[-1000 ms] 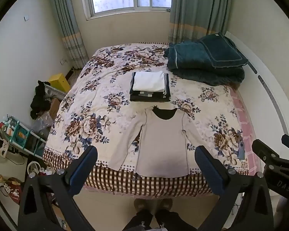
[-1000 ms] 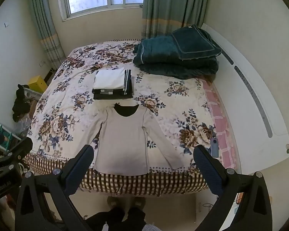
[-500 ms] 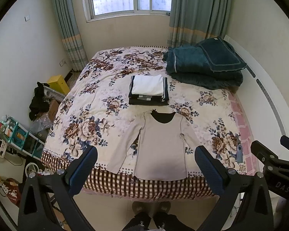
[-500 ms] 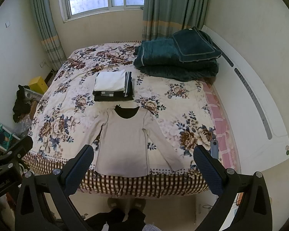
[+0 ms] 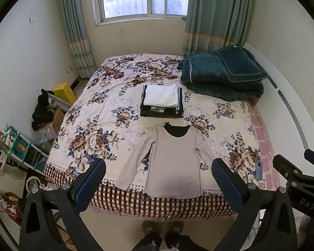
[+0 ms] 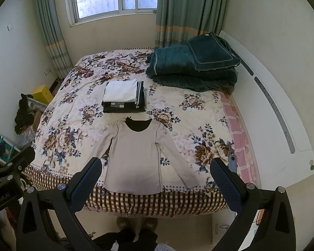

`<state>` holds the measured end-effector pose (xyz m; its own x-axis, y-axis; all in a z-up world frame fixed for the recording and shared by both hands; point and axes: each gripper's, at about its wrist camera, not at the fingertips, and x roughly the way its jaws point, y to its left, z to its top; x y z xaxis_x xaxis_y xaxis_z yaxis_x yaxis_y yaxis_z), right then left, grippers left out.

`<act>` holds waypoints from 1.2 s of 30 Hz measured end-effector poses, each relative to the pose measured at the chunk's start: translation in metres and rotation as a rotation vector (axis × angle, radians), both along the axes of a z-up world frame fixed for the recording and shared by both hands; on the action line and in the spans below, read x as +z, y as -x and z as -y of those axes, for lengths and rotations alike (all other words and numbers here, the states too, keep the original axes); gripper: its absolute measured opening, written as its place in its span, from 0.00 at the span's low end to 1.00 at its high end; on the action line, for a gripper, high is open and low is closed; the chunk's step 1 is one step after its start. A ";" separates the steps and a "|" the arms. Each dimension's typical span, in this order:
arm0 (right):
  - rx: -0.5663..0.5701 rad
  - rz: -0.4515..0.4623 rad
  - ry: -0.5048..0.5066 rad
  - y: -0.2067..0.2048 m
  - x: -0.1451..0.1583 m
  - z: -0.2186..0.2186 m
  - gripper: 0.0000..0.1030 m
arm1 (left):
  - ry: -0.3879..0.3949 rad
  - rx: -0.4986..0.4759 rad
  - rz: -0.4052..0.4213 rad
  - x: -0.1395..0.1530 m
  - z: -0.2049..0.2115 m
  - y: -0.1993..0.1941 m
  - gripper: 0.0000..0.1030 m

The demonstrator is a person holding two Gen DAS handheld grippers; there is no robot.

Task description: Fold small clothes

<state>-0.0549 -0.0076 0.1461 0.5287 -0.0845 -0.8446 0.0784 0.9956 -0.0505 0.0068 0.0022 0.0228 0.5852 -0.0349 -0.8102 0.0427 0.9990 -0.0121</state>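
Observation:
A beige long-sleeved shirt lies flat and face up at the near edge of the flowered bed, sleeves spread, hem at the checked border. It also shows in the right wrist view. Behind it sits a stack of folded clothes, white on top, dark below, also in the right wrist view. My left gripper is open and empty, held high above the floor in front of the bed. My right gripper is open and empty beside it.
A folded dark teal blanket lies at the bed's far right. A phone rests on the pink strip at the bed's right edge. A white headboard panel runs along the right. Clutter, a yellow box and a shelf stand left.
Both grippers have drawn back and up from the bed, so the shirt and stack look smaller and farther. Both stay open. The clothes have not moved.

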 end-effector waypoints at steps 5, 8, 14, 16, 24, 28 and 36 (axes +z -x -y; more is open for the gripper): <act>0.001 0.005 0.002 -0.002 0.003 0.000 1.00 | 0.001 0.002 0.004 0.003 0.001 0.000 1.00; 0.003 0.005 0.001 0.000 0.002 -0.002 1.00 | 0.002 0.002 0.003 0.003 0.001 0.000 1.00; 0.003 0.007 0.000 -0.002 0.005 -0.002 1.00 | 0.001 0.004 0.005 0.003 0.002 0.000 1.00; 0.003 0.009 0.001 0.000 0.005 -0.002 1.00 | 0.002 0.003 0.005 0.003 0.002 0.000 1.00; 0.006 0.012 0.001 0.000 0.008 -0.002 1.00 | 0.004 0.004 0.003 0.006 0.001 0.000 1.00; 0.005 0.015 0.002 0.001 0.007 -0.003 1.00 | 0.004 0.004 0.006 0.006 0.001 0.001 1.00; 0.005 0.019 0.001 0.003 0.006 -0.003 1.00 | 0.010 0.002 0.004 0.008 0.000 0.002 1.00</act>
<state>-0.0578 -0.0046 0.1523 0.5451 -0.0826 -0.8343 0.0740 0.9960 -0.0503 0.0045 0.0021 0.0307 0.5889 -0.0417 -0.8072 0.0412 0.9989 -0.0216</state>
